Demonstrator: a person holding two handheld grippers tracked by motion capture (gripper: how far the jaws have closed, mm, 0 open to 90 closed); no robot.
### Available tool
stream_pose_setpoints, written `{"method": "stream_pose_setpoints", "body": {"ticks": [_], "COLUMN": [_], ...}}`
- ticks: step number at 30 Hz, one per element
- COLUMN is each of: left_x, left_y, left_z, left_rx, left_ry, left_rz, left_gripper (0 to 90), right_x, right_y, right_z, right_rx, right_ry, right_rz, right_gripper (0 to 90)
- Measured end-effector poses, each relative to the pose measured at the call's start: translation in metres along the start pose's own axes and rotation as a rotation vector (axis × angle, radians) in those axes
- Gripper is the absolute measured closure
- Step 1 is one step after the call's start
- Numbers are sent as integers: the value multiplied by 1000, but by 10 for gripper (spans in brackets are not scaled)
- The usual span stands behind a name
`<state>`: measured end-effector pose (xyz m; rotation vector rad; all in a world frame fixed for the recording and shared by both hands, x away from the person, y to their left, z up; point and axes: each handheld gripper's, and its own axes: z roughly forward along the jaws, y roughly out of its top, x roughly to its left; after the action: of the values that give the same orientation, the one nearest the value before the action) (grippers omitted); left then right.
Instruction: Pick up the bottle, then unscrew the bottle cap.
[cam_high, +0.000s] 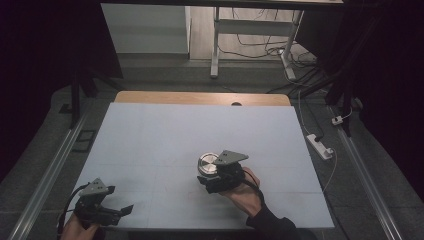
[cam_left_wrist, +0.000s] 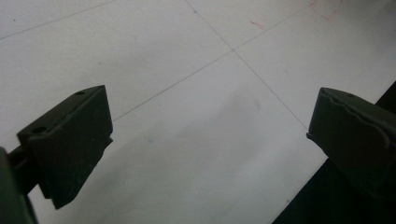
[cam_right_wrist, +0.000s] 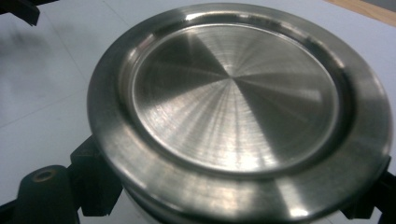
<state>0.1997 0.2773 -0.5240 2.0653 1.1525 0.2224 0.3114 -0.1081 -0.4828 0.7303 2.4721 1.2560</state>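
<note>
1. White table (cam_high: 165, 135), broad and pale, crossed by thin lines, wooden edge along the far side.
2. Right gripper (cam_high: 212, 177), near the middle of the table, slightly right, held by a hand (cam_high: 247, 195) in a dark sleeve.
3. Left gripper (cam_high: 122, 210), at the near left corner, resting low over the table.
4. Round steel lid (cam_right_wrist: 238, 102), brushed and shiny, raised rim around a flat centre, near the middle of the table, in the right gripper.
5. Right jaws closed tight on the lid, black pads pressing below its rim on both sides.
6. Left jaws spread wide apart, nothing between them, bare table underneath.
</note>
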Motion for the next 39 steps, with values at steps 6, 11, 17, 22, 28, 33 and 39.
{"method": "stream_pose_setpoints", "body": {"ticks": [6,11,17,22,28,33,39], "left_x": [0,0,0,-1,-4,-4,-7], "left_y": [0,0,0,1,8,15,26], "left_z": [0,0,-2,-2,-3,0,5], "left_rx": [1,-3,-11,-20,-58,-83,-102], "left_ry": [-1,-6,-7,-24,-60,-103,-105], "left_rz": [1,-2,8,8,48,87,122], "left_gripper": [8,7,0,0,0,0,0], "right_x": [8,15,17,15,15,15,15], "right_y": [4,5,5,6,6,6,7], "right_z": [5,9,10,8,7,6,5], "right_rx": [-7,-11,-7,-16,-22,-24,-32], "right_ry": [22,35,39,39,43,46,47], "right_rz": [-17,-42,-50,-50,-51,-54,-56], "right_gripper": [145,145,145,145,145,145,145]}}
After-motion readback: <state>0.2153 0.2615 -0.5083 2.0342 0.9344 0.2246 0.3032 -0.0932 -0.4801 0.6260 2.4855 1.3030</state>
